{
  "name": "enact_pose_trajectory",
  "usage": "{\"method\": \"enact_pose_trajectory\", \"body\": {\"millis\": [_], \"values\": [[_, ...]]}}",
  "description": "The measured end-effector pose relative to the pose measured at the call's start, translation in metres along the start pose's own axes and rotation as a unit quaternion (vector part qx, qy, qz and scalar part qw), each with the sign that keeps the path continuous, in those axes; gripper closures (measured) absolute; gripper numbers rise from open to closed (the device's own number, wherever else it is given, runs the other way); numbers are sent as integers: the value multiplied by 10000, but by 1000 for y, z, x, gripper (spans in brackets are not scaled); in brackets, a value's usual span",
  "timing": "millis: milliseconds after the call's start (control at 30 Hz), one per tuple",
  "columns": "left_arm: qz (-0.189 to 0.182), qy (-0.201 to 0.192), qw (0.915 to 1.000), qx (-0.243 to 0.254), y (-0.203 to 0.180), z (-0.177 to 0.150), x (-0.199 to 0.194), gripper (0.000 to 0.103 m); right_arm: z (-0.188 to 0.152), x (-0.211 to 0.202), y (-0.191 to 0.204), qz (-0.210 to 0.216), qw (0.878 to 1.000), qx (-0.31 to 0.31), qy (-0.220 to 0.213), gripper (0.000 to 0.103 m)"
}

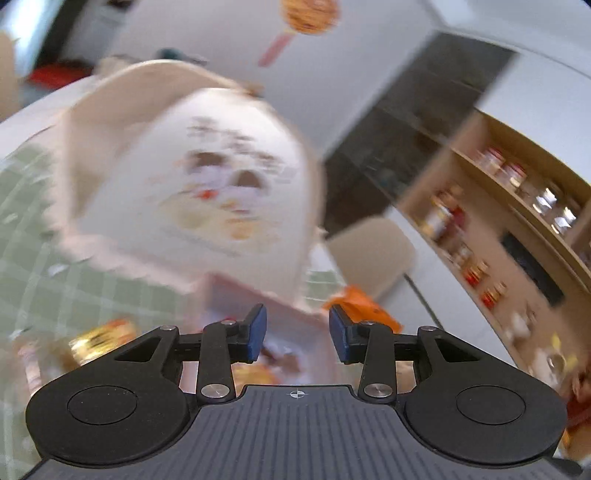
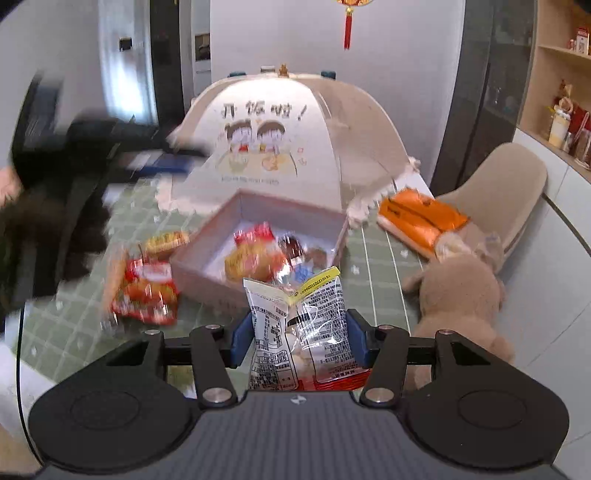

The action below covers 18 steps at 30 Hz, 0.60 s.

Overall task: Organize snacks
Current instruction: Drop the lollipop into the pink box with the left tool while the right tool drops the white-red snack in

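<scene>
Heavily blurred throughout the left wrist view; sharp only on the tool itself. Straight ahead of the left gripper (image 1: 297, 334), a smeared pale dome food cover (image 1: 207, 177), its cartoon print unreadable there. Below the cover, just beyond the blue pads, only a strip of the pink box (image 1: 258, 295) visible, contents hidden. Jaws of the left gripper parted, nothing between the pads. Off its right fingertip, a blurred orange package (image 1: 364, 306); off its left, a yellow snack packet (image 1: 103, 338), too smeared to read.

From the right wrist view, the same food cover (image 2: 291, 140) clearly seen beyond the box, two cartoon children printed on its panel. At the far left, the other tool and a dark sleeve (image 2: 51, 221) reduced to a motion-blurred mass, covering part of the table. Open pink box (image 2: 258, 236) directly ahead of the right gripper (image 2: 299, 341), several wrapped snacks inside, blurred. Right of the tool, a brown plush toy (image 2: 461, 295), cut off by the finger linkage. Beyond it, the orange package (image 2: 421, 218) at the table edge, and a beige chair (image 2: 517, 184). Left of the box, a red snack bag (image 2: 147, 291) on the cloth.

Right gripper clamped on a clear printed snack bag (image 2: 299, 332), pads pressing both sides, bag upright, lower end hidden behind the tool body.

Underneath everything, a green checked tablecloth (image 2: 376, 280). White walls, a red hanging ornament (image 2: 347, 26), wooden shelves (image 2: 561, 74) with jars at right.
</scene>
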State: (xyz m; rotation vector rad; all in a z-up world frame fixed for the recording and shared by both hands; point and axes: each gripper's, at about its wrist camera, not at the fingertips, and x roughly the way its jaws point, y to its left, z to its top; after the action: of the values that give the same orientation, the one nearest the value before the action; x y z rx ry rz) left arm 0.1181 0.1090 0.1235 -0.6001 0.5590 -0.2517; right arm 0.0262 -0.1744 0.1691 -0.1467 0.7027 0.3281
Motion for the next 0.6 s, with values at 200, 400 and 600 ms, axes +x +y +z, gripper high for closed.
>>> {"method": "enact_pose_trajectory", "body": {"millis": [200,400,600], "values": [[1038,-100,9945,-26,60,24,-38,62,89,51,3,-275,9977,59,-620,15],[1632,573,9847,189,101,36,-40,62,85,91,27,363,9986,174,-354,13],[1521,1123,9796,675,96,16,-13,61,17,115,68,709,9963,-154,469,13]]}}
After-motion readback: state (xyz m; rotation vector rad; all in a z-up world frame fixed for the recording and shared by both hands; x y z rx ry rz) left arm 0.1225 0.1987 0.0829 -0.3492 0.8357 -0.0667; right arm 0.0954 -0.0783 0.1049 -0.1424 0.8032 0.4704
